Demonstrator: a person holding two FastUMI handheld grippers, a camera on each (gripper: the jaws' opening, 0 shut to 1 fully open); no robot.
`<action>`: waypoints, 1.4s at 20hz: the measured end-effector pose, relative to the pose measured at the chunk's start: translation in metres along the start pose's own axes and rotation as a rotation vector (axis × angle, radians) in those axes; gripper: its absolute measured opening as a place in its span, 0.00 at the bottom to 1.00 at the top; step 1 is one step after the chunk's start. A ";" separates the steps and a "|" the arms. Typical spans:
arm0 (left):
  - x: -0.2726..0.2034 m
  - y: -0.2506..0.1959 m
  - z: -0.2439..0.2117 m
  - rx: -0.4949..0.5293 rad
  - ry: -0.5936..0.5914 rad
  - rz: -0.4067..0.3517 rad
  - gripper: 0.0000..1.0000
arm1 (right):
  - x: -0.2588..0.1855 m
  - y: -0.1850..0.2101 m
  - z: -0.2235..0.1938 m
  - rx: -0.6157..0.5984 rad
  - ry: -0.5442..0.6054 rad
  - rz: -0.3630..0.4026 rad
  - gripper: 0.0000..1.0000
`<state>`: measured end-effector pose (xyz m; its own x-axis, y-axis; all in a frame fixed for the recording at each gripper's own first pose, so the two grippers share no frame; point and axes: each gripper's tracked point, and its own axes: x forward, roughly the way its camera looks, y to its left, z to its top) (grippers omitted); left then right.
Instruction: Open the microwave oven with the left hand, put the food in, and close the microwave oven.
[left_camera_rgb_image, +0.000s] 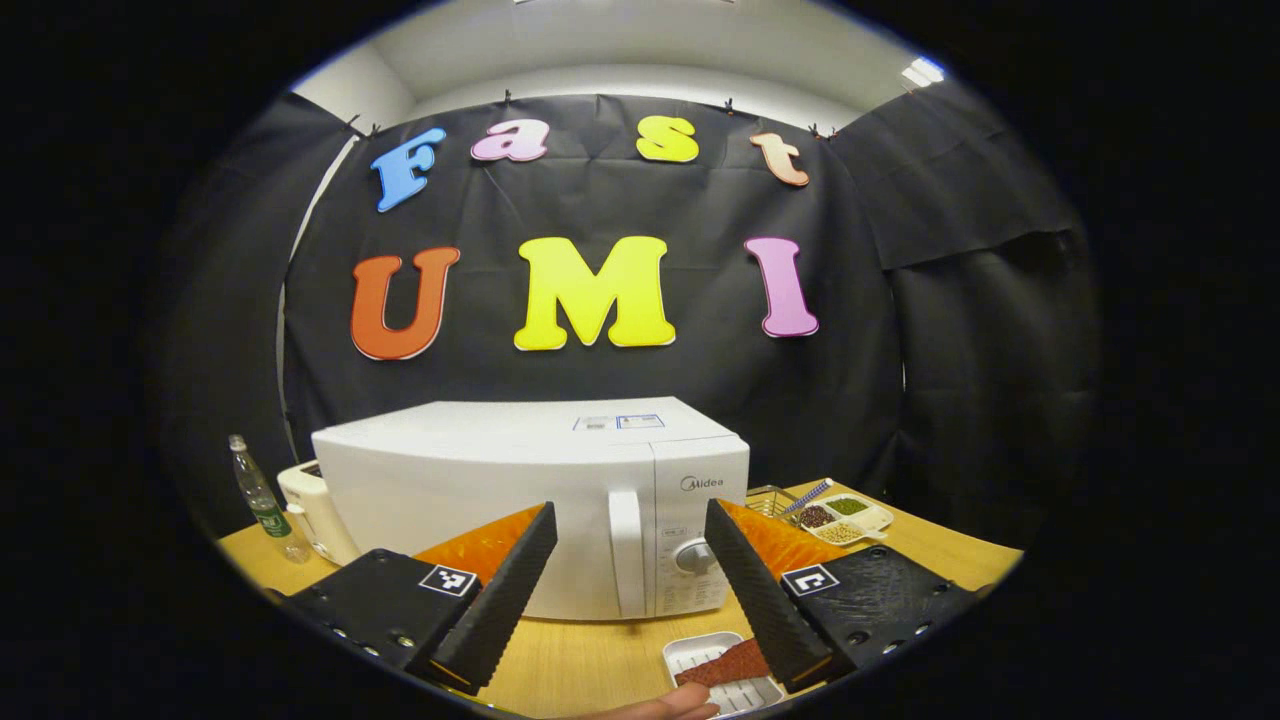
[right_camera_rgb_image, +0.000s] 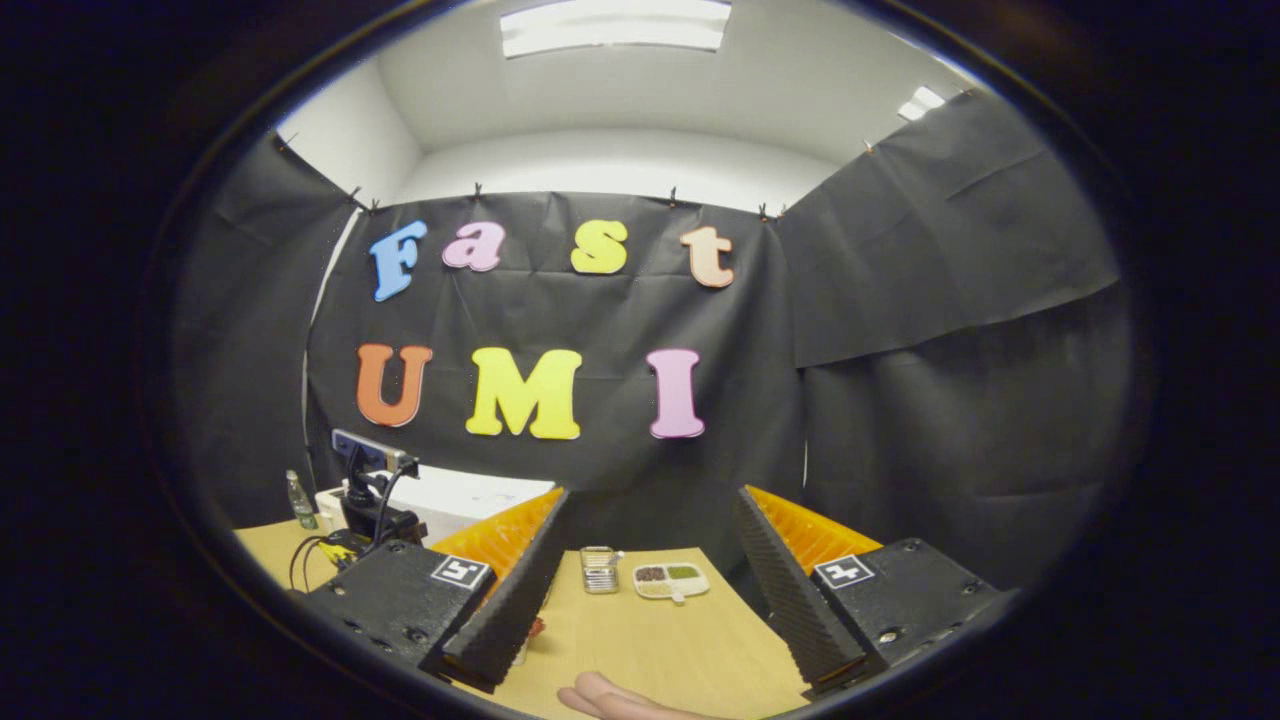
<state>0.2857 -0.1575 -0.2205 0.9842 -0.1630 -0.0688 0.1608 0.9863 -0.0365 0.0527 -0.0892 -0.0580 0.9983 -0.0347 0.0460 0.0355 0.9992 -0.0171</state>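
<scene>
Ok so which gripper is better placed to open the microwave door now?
Left. The left gripper, open, faces the closed microwave with its door handle between the fingers; the right gripper faces bare table.

Microwave (left_camera_rgb_image: 530, 500) on table (left_camera_rgb_image: 590, 665), food tray (left_camera_rgb_image: 722, 672) before it, toaster (left_camera_rgb_image: 315, 510) left

A clear bottle (left_camera_rgb_image: 262, 500) stands on the counter (left_camera_rgb_image: 590, 665) at the far left, just beside a white toaster (left_camera_rgb_image: 312, 508). At the right, a wire rack (left_camera_rgb_image: 768, 500) sits beside a divided dish (left_camera_rgb_image: 845, 518) of beans.
</scene>
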 end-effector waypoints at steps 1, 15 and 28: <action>0.008 0.000 -0.006 -0.009 0.005 0.006 0.87 | 0.002 -0.006 -0.003 0.001 0.001 -0.009 1.00; 0.064 0.006 -0.057 -0.001 0.060 -0.001 0.66 | 0.033 -0.052 -0.063 0.016 0.103 -0.063 1.00; 0.049 0.013 -0.074 -0.077 0.167 0.030 0.06 | 0.021 -0.054 -0.058 -0.005 0.104 -0.072 1.00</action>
<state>0.3306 -0.1548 -0.2985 0.9616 -0.1414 -0.2352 0.1188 0.9871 -0.1077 0.0747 -0.1452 -0.1142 0.9924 -0.1088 -0.0567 0.1077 0.9939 -0.0221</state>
